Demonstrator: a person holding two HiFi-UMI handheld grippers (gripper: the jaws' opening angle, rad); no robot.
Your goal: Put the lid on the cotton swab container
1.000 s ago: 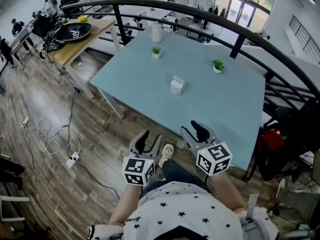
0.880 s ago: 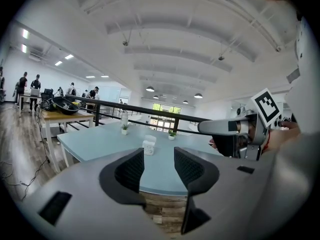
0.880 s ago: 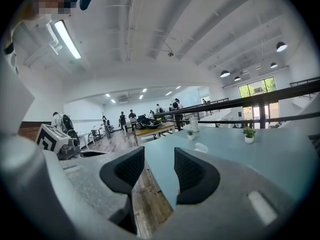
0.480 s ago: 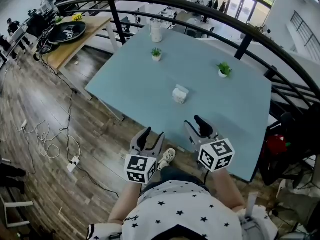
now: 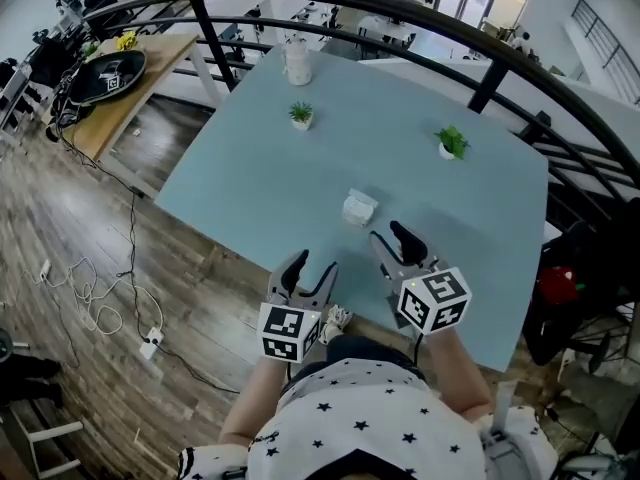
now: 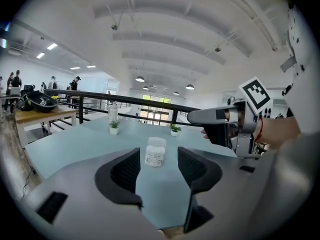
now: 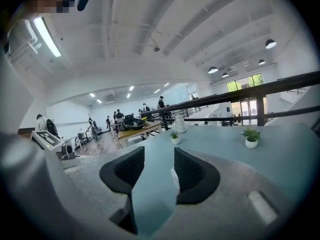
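Observation:
The cotton swab container (image 5: 358, 208) is a small white box standing near the middle of the light blue table (image 5: 260, 168). Its top (image 6: 156, 143) looks paler; I cannot tell whether the lid sits loose on it. My left gripper (image 5: 307, 268) hovers at the table's near edge, short of the container, its jaws opening with nothing between them. In the left gripper view the container (image 6: 155, 152) shows in the gap, farther off. My right gripper (image 5: 395, 238) is open and empty, just right of the container. In its own view the container (image 7: 173, 176) is mostly hidden behind the right jaw.
Two small potted plants (image 5: 300, 115) (image 5: 452, 143) and a white bottle (image 5: 296, 63) stand on the far part of the table. A black railing (image 5: 400, 13) curves behind it. A wooden table (image 5: 150, 63) with a black round object stands at left; cables (image 5: 100, 288) lie on the floor.
Both grippers have moved forward from over the floor to the table's near edge, closer to the container. The left jaws stand slightly wider apart.

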